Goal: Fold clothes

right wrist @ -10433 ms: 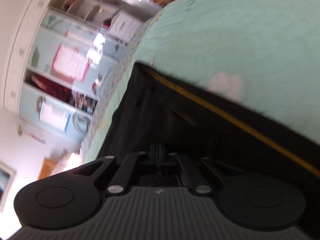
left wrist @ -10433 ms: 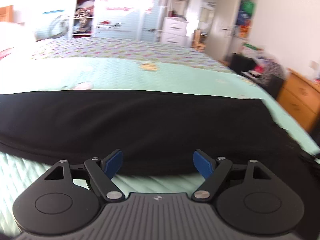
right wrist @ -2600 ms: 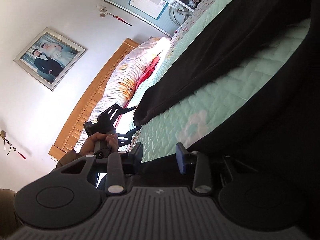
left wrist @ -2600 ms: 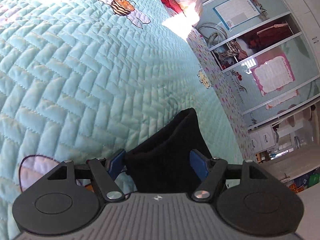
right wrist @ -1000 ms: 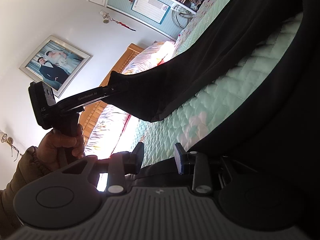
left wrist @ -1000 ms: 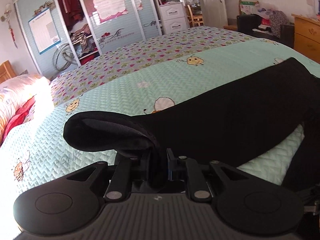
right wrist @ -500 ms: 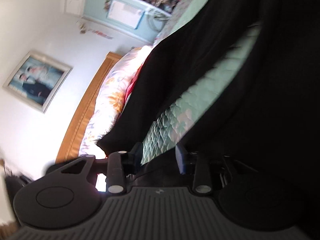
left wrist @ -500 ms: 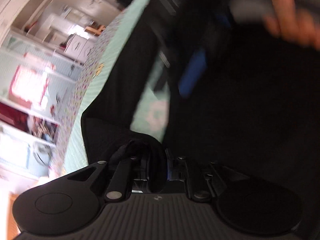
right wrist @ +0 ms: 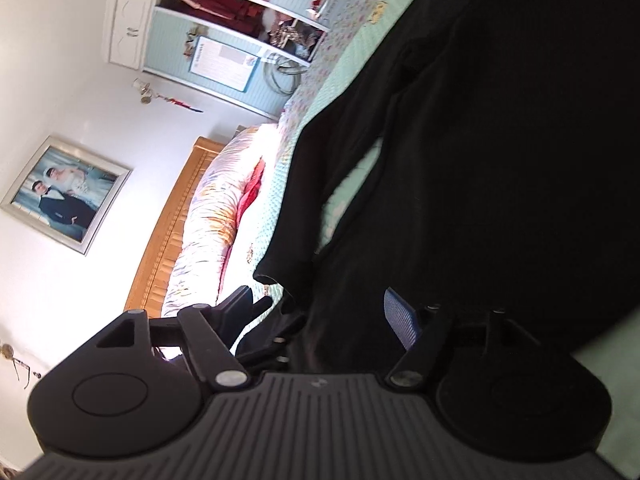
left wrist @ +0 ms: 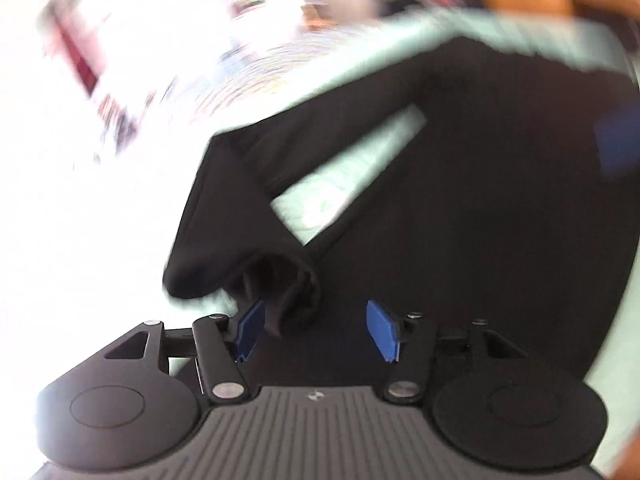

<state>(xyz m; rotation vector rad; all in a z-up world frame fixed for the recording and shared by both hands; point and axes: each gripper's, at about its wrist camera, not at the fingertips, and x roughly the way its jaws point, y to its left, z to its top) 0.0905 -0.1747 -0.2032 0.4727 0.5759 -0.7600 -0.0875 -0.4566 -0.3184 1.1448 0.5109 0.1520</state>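
Left gripper hangs with jaws spread wide, gripping nothing, the black fabric garment's cuff loose just beside its left pad. Right gripper is equally wide and empty over the garment, which sprawls across the mint-green quilted bedspread.

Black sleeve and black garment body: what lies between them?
Right wrist view: a narrow strip of mint quilted bedspread shows between the sleeve and the garment body.

— What's on that wall?
— A framed wedding portrait, above a wooden headboard.
— And on the bed?
— A rolled floral duvet against it, on a mint quilted bedspread. Wardrobe shelves stand open beyond.
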